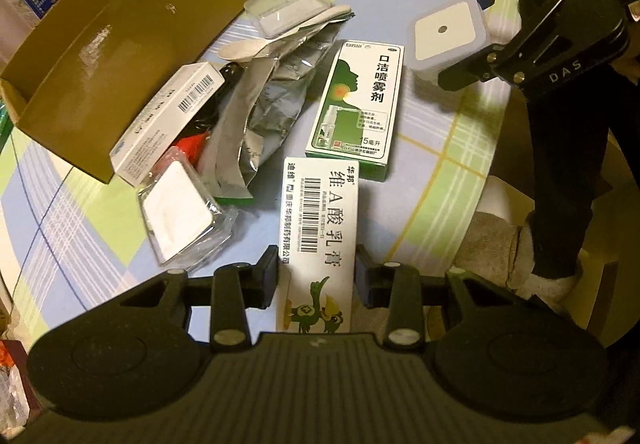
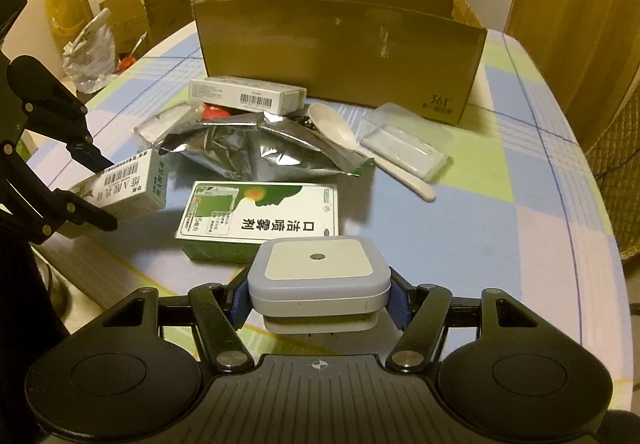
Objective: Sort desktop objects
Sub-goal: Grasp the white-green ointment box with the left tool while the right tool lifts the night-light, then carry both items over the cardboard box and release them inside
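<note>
My left gripper (image 1: 317,276) is shut on a white cream box (image 1: 320,228) with a barcode and holds it over the table; it also shows in the right wrist view (image 2: 120,189). My right gripper (image 2: 320,296) is shut on a white square night light (image 2: 319,276), held above the table's near edge; the light also shows in the left wrist view (image 1: 450,37). A green and white spray box (image 1: 356,107) lies flat in the middle (image 2: 260,219). A brown cardboard box (image 2: 340,59) stands open at the back.
A crumpled silver foil bag (image 2: 256,151), a white spoon (image 2: 348,139), two clear plastic cases (image 2: 404,145) (image 1: 180,207) and a white barcode box (image 2: 244,91) lie before the cardboard box. Bags and cartons (image 2: 100,19) stand beyond the table's left edge.
</note>
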Demonstrator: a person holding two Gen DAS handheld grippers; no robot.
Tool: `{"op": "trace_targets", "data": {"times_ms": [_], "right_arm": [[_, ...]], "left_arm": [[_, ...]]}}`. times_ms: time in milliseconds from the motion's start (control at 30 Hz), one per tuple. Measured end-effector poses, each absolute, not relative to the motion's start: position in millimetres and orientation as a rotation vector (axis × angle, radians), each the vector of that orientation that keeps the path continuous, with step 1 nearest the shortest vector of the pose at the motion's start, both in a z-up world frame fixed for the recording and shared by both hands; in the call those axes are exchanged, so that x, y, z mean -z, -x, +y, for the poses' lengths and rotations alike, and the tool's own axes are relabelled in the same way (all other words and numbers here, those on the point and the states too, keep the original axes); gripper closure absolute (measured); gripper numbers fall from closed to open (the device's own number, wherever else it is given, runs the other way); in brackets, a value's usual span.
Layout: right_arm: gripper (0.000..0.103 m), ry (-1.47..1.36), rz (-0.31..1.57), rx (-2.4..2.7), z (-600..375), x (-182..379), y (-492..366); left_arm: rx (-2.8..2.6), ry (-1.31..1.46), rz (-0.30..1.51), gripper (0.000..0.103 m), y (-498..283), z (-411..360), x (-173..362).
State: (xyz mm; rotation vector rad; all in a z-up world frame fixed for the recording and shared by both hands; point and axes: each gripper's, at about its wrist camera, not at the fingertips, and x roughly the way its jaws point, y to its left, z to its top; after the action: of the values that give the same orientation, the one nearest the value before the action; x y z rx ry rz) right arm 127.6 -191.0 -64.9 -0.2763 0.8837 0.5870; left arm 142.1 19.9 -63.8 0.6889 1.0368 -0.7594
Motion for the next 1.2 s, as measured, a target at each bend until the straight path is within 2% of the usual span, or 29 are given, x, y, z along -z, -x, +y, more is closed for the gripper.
{"op": "trace_targets", "data": {"times_ms": [333,600,900,1200], "right_arm": [[0.041,0.242,0.837,-0.587,-196,40,-127],[0.041,0.173,0.762,-0.629,-189,-9,-162],[0.041,0.186,0.629,-0.659,-145,-72,-253],[0.041,0.115,0.641,-0.618,-108,-70,-356]], "left_arm": [[0.692,-0.642,1.024,0.07,-147,19,36],[0.603,-0.577,0.995,0.07,-177,15,-9],[0.487,-0.533,0.925,0.07,-256,8,-67],[0.399,-0.308,0.911,0.07,-361,7,-84]]}}
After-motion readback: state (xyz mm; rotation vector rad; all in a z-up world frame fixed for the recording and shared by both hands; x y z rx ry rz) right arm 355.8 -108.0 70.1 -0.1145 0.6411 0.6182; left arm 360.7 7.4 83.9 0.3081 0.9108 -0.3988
